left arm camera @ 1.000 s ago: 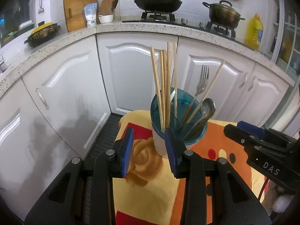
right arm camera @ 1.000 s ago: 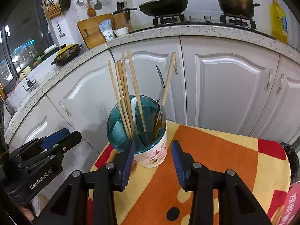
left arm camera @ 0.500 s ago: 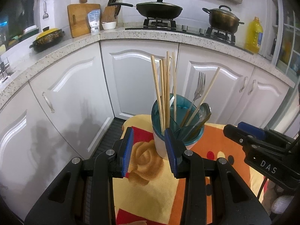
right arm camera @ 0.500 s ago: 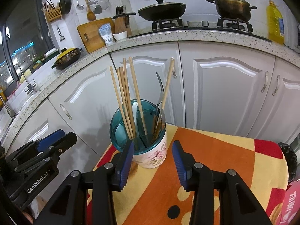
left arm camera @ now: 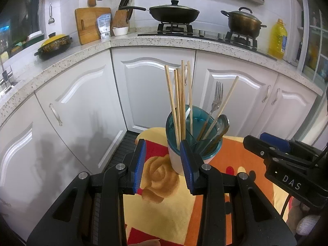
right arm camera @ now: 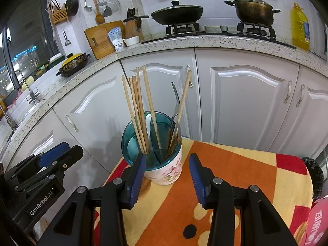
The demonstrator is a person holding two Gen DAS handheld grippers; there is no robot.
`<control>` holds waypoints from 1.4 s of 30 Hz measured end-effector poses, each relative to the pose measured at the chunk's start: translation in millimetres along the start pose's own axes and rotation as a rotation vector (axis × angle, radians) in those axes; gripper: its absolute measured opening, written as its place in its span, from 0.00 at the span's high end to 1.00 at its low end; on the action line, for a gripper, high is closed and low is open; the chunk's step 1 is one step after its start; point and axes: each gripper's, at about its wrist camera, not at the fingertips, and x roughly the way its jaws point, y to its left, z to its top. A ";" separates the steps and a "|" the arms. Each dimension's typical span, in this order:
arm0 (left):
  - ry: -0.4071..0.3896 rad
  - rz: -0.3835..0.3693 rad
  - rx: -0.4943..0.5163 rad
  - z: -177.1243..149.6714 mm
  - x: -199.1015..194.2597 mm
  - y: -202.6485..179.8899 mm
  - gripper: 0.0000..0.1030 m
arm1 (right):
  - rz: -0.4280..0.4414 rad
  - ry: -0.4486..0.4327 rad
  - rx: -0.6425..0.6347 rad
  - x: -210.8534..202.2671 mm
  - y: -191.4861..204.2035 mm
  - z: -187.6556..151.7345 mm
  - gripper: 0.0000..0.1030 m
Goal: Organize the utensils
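Observation:
A white floral cup with a teal insert, the utensil holder (left arm camera: 174, 160) (right arm camera: 164, 174), stands on a table under an orange, yellow and red cloth (left arm camera: 164, 205). In it stand several wooden chopsticks (left arm camera: 180, 102), a fork (left arm camera: 217, 96) and a metal spoon (left arm camera: 222, 123). A white spoon (right arm camera: 148, 121) shows in the right wrist view. My left gripper (left arm camera: 164, 164) is open just in front of the holder's left side, holding nothing. My right gripper (right arm camera: 168, 176) is open too, its blue pads either side of the cup and not touching it. Each gripper appears in the other's view, the right one (left arm camera: 283, 164) and the left one (right arm camera: 51, 164).
White cabinet doors (right arm camera: 246, 102) stand close behind the table under a speckled counter (left arm camera: 143, 41). On the counter are a lidded pan (left arm camera: 174, 13), a pot (left arm camera: 244, 22) and an oil bottle (left arm camera: 277, 39). A black bin bag (right arm camera: 314, 174) sits at the table's right edge.
The left wrist view has tipped up slightly, showing more of the wall above the counter. The holder, its utensils and both grippers keep their places.

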 end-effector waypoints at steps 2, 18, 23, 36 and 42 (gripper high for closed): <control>0.000 0.000 0.002 0.3 -0.4 -0.7 0.68 | -0.001 0.000 -0.002 -0.5 0.3 -0.1 0.59; 0.008 -0.001 0.004 0.7 1.8 -3.6 0.68 | -0.002 0.015 -0.006 3.0 -1.0 -1.5 0.59; 0.012 -0.001 0.003 0.2 3.6 -3.2 0.68 | -0.004 0.019 -0.001 5.2 -3.8 -0.2 0.59; 0.029 -0.004 -0.001 -3.3 7.5 -4.0 0.68 | 0.003 0.034 -0.010 9.6 -2.5 -1.4 0.58; 0.029 -0.004 -0.001 -3.7 7.5 -3.7 0.68 | 0.003 0.038 -0.009 10.4 -1.8 -3.1 0.58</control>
